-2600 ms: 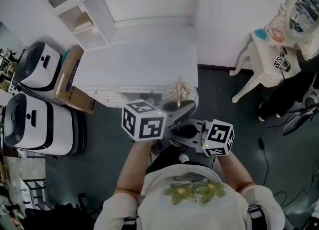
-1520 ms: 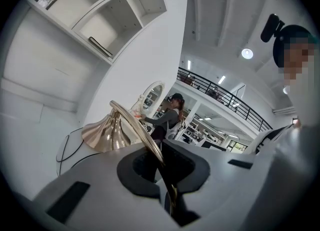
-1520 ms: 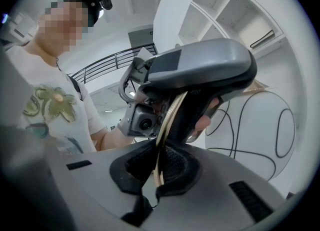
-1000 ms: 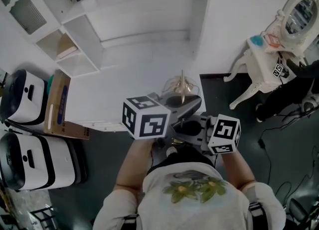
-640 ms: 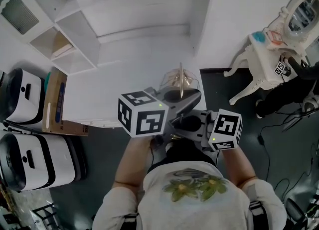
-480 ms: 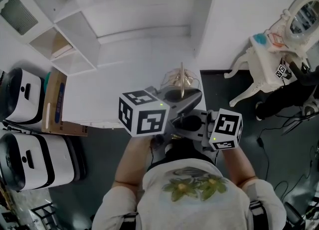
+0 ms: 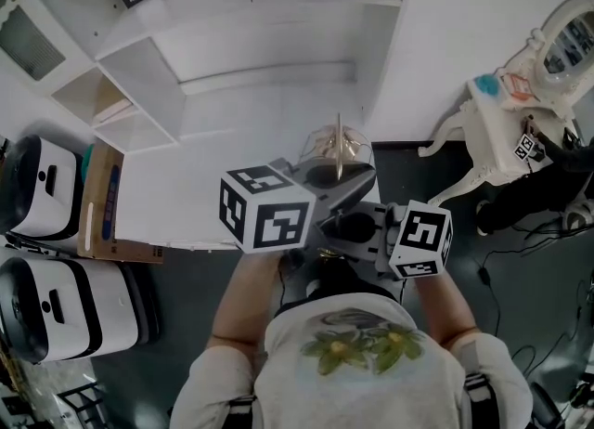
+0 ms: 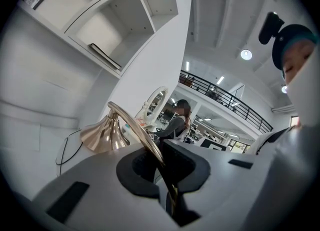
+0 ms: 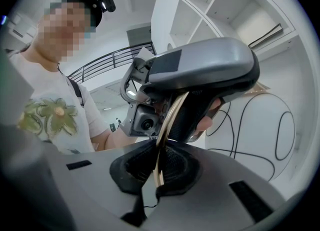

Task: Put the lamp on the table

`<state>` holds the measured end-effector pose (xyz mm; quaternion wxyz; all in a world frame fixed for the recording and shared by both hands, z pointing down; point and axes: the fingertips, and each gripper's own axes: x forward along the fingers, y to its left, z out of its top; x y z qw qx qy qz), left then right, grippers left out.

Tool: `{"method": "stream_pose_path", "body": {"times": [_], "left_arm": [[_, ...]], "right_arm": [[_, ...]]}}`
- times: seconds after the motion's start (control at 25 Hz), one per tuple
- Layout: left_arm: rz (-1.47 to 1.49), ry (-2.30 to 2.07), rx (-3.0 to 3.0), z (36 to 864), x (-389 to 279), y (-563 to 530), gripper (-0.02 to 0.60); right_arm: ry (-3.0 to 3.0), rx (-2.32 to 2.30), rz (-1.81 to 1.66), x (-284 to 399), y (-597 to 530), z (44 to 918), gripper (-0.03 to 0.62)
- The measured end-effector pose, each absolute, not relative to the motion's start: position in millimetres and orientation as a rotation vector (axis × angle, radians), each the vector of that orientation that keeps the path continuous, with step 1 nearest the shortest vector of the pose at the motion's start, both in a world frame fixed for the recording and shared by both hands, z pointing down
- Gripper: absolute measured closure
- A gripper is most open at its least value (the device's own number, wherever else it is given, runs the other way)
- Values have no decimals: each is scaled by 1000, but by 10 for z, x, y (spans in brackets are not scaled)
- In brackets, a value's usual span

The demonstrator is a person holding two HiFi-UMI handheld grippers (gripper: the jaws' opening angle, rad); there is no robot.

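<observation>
At centre-left of the head view, clamped with the left gripper [image 7: 336, 190] on the lamp [image 8: 107, 132]: jaws almost together, with only the thin curved gold stem between the black pads and the brass shade flaring out beyond, to the left in the left gripper view. Carried on a bare forearm [image 7: 246, 306] rising from the bottom of the frame, marker cube turned upward. Just to the right, gripped again with the right gripper [image 9: 157, 167] on the same stem, nearer the person; jaws likewise narrow on the gold rod and aimed at the left gripper close in front. Shade held at mid-frame over the right edge of the white table [image 7: 213, 167]; cannot tell whether touching it. At the right of the right gripper view, a black cord [image 9: 270, 125] looped across the white surface. Compared with half a second back: grippers and lamp at nearly the same spot in the frame, shelving [image 7: 139, 93] slid slightly lower.
</observation>
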<state>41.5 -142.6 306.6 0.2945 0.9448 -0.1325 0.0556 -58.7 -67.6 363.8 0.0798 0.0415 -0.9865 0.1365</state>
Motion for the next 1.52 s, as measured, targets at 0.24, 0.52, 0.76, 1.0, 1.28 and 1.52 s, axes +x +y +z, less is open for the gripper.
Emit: {"method": "stream_pose_path", "body": {"times": [0.24, 0.52, 0.76, 1.0, 1.28, 1.52], "left_arm": [[148, -362, 2520, 3053, 455, -1657, 551], [160, -366, 2520, 3083, 515, -1886, 551], [166, -366, 2507, 3151, 565, -2057, 551], [169, -370, 2490, 3219, 602, -2203, 551], [160, -373, 2477, 3287, 598, -2317, 552], [173, -384, 2460, 3390, 565, -2400, 552]], "right_arm": [[-2950, 116, 388, -549, -902, 3627, 563], [-2942, 111, 383, -494, -1128, 3653, 563], [-2926, 121, 398, -440, -1298, 3716, 563], [-2909, 125, 414, -396, -1437, 3781, 563], [-2897, 107, 430, -390, -1541, 3849, 563], [-2876, 100, 446, -418, -1613, 3940, 563]]}}
